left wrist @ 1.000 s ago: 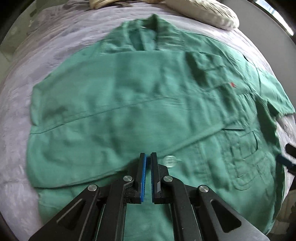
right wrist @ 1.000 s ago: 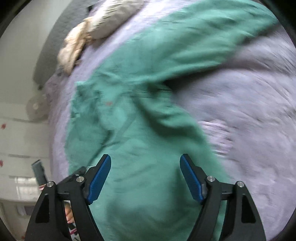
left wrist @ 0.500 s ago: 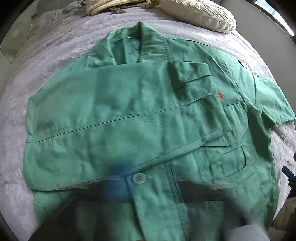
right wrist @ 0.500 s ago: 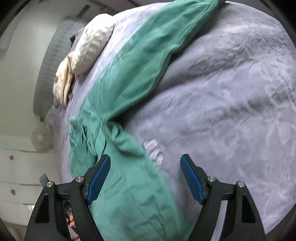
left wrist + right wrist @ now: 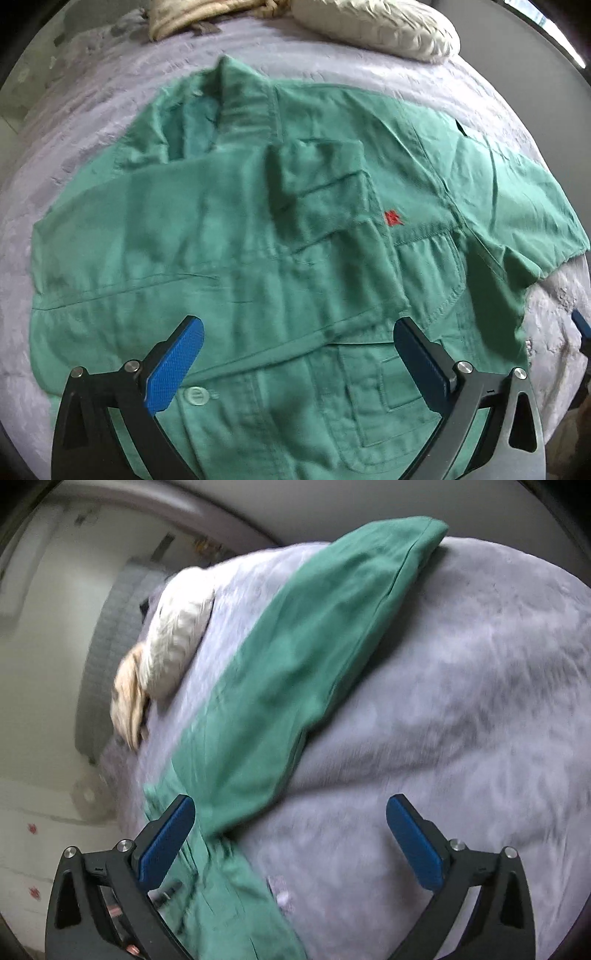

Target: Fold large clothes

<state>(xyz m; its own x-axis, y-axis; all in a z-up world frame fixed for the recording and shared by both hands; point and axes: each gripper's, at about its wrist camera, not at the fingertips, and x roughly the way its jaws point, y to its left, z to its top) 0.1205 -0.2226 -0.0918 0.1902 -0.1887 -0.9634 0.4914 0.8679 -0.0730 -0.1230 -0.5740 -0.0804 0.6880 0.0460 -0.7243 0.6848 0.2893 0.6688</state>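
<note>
**Q:** How far along am I with the folding?

**A:** I judge it partly done. In my left wrist view, the green cotton button-front jacket lies front-up on the pale lilac plush bedspread, collar towards the cream quilted pillow. One long sleeve is already folded across the chest, its cuff near the small red chest emblem. The other sleeve is still unfolded: my right wrist view shows it stretched straight out over the bedspread. That sleeve, and any fold of the body, remain.

**Q:** And the jaws?

**A:** Both sets have just been opening and now stand wide and released, with nothing gripped. The left gripper hovers over the jacket's lower front, and cloth fills the gap beneath it, a pale button just beside its left-hand pad. The right gripper points mostly at bare bedspread; the sleeve's base passes its left-hand pad, and the cuff lies well away.
</note>
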